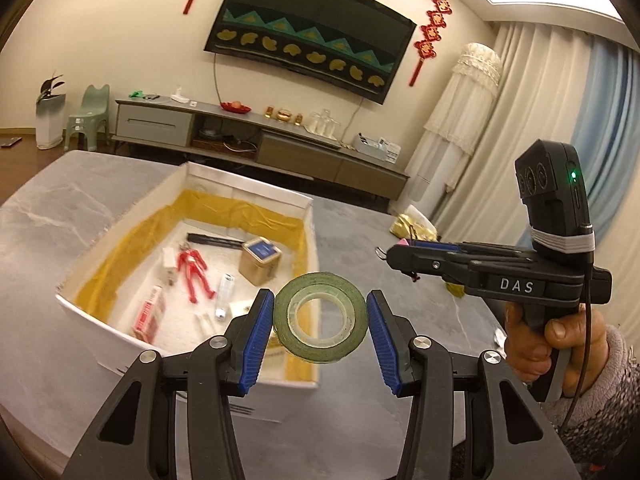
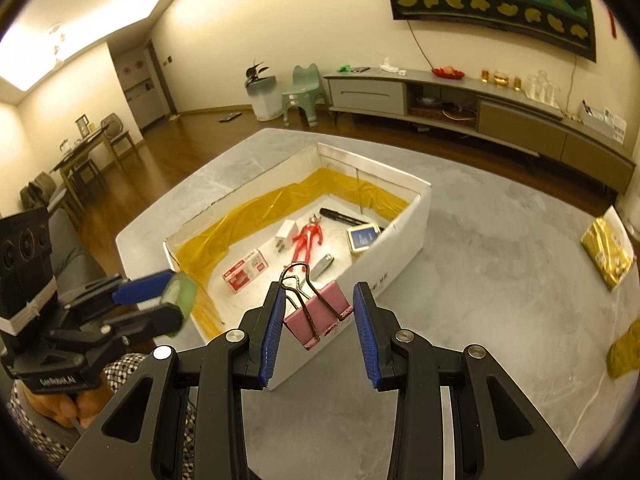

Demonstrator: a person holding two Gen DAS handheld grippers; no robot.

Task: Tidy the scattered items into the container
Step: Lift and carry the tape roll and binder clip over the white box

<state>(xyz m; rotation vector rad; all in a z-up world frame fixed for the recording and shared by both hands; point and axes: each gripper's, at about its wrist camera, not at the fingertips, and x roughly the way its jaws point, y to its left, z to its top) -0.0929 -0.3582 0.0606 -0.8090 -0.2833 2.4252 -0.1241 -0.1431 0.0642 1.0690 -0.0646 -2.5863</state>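
Left wrist: box [image 1: 280, 396] beneath tape [image 1: 320, 317].

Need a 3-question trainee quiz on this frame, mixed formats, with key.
1. True or false: the left tongs grip a green roll of tape.
2. What do the right tongs hold? A) a red toy figure B) a pink metal binder clip C) a black marker
3. Where does the red-and-white staple box lie?

Key: 1 true. 2 B. 3 inside the white cardboard box with yellow lining.
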